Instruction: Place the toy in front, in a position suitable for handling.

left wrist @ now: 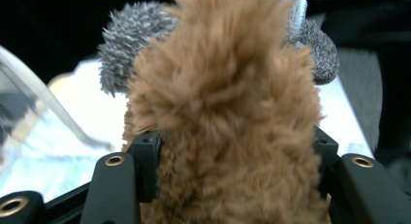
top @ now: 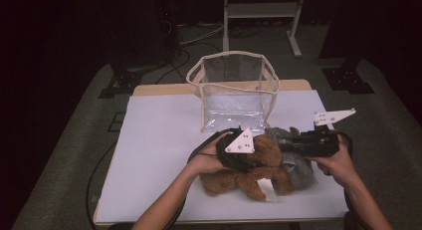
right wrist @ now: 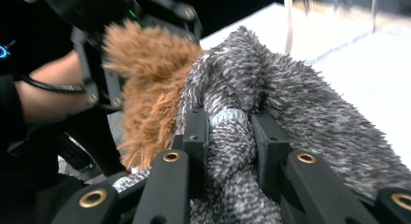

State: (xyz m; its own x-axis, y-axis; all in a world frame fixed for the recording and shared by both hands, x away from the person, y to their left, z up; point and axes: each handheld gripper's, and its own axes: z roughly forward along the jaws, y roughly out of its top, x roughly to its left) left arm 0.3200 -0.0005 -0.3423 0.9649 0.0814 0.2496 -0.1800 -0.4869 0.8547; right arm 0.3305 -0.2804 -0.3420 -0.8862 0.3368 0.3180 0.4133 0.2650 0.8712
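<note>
White-topped table [top: 159, 155] bearing clear bag [top: 234, 88], brown plush toy [top: 249, 177], grey plush toy [top: 298, 168].

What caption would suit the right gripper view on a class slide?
Right gripper clamps a grey plush toy beside a brown plush toy.

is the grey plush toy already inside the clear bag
No, the grey plush toy lies on the table beside the brown one, in front of the clear bag.

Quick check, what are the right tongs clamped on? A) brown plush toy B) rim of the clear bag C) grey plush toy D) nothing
C: in the right gripper view the right tongs pinch a roll of the grey plush toy, with the brown plush toy lying beside it.
</note>
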